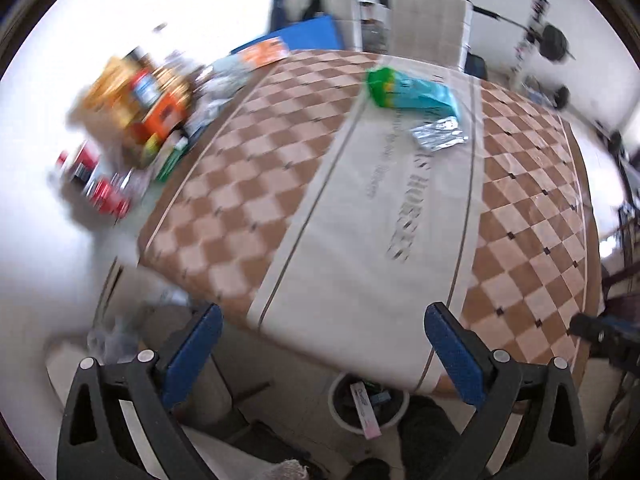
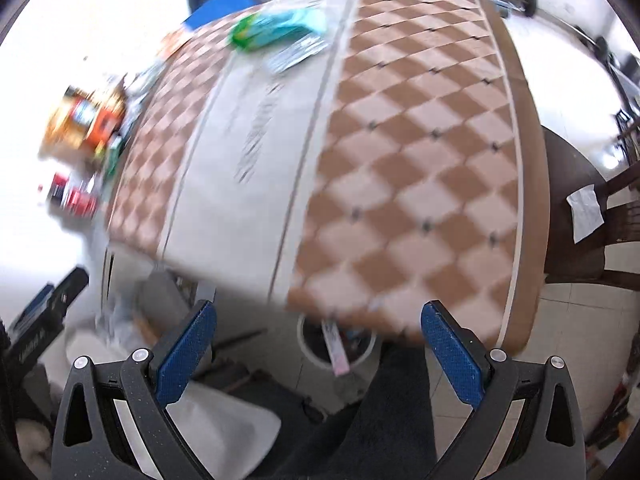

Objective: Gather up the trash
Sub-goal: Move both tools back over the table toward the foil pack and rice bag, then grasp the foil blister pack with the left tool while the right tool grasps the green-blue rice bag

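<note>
Both tongs, left and right, wide apart, empty, angled downward

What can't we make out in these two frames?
- Groceries beyond the table's left edge: motion-blurred in both views, labels unreadable.
- Bin contents: partly hidden under the table edge.
- Cloth lettering: smeared in the right view.
- Silver wrapper: too small to identify.

Motion blur smears the heap of boxes and cans left of the worktop, labels unreadable. The worktop's edge hides half the bin below.
</note>
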Demonstrator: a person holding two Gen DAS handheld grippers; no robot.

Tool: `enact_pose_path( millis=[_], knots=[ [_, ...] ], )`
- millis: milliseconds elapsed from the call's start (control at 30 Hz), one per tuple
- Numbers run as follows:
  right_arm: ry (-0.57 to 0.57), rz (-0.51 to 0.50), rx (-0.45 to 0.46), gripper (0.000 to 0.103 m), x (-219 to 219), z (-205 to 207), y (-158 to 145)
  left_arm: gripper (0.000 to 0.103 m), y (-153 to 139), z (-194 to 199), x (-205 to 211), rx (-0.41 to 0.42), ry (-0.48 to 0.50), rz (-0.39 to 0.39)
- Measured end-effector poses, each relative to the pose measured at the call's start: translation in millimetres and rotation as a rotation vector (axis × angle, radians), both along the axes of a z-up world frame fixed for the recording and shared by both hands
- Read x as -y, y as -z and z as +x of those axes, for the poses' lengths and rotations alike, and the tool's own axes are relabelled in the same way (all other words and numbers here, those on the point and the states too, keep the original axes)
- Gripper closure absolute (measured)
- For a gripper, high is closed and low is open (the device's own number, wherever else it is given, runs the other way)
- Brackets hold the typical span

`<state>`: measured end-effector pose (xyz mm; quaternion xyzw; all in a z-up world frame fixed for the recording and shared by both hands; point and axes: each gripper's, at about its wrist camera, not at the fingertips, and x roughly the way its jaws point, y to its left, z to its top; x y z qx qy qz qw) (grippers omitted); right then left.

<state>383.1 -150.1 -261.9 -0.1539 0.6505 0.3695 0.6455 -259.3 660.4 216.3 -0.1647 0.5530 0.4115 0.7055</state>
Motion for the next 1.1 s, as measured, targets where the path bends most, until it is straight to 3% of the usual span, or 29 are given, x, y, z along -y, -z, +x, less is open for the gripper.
enact_pose_path(
  millis=[167,333,633,667,800,900,933,1000,1033,1100],
  knots=[
    [0.014,-0.046,-0.004,0.0,-56.3,98.0,46.0,0.0,62.4,123.4,-43.5,-0.198,0.284,0.008],
    [-0.025,-0.114,0.01,0.0,-114.5,172.6,94.4,0.0,130.9,212.5,-83.7,-0.333,0.468,-0.039],
    [0.007,-0.179,-0.025,0.0,-165.8,254.7,161.3,0.0,217.3,287.8,-111.0,-0.458,0.627,-0.191],
    [0.009,-0.184,-0.023,0.0,-169.6,260.7,165.9,0.0,228.1,290.3,-112.2,-0.47,0.638,-0.21],
    [0.005,-0.203,-0.019,0.0,-183.3,276.6,179.5,0.003,224.2,301.8,-125.3,-0.413,0.6,-0.27],
    [0.005,-0.217,-0.021,0.0,-191.8,284.5,187.8,0.02,218.0,302.1,-123.6,-0.363,0.584,-0.329],
    [0.008,-0.219,-0.023,0.0,-193.9,286.7,190.2,0.039,215.5,301.1,-124.3,-0.331,0.566,-0.379],
    [0.012,-0.224,-0.025,0.0,-196.2,289.9,193.2,0.043,212.8,297.9,-125.7,-0.305,0.529,-0.395],
    [0.012,-0.224,-0.027,0.0,-197.7,291.4,194.7,0.052,211.5,295.3,-128.1,-0.279,0.501,-0.419],
    [0.012,-0.223,-0.035,0.0,-199.2,290.0,195.9,0.056,208.7,289.8,-129.3,-0.252,0.425,-0.43]
  ],
)
